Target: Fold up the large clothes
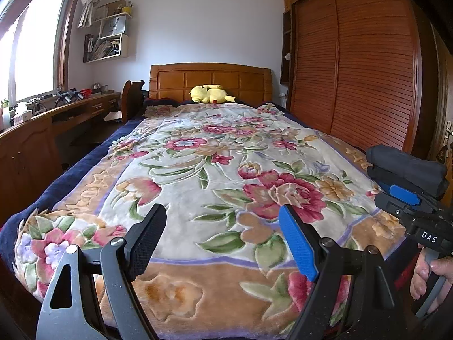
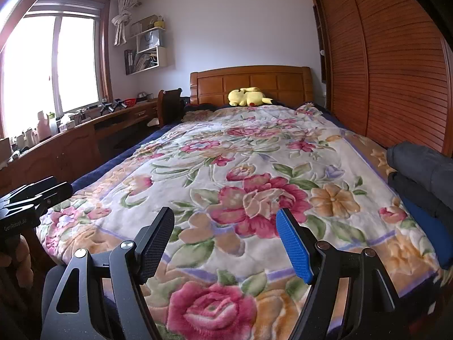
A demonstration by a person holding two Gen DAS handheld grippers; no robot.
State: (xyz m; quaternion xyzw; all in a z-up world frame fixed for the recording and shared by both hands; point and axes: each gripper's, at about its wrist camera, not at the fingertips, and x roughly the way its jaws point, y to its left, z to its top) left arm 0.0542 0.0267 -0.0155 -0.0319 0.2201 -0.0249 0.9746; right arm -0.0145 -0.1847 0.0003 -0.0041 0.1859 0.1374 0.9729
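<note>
Both grippers wide open, empty – left gripper, right gripper hovering over foot of bed. Dark garment folded in stack at bed's right edge. Fits folding finished, or pile waiting – can't settle which.

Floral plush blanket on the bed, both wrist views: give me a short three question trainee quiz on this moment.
1. True or false: the left gripper is clamped on the floral plush blanket.
2. Where does the folded dark grey garment lie? A) by the wooden headboard B) at the bed's right edge near the slatted wooden wardrobe C) on the desk
3. Fill in: the yellow plush toy lies against the wooden ____.

Key: 1 false, both the left and the right gripper are open and empty. 2 B. 3 headboard.
</note>
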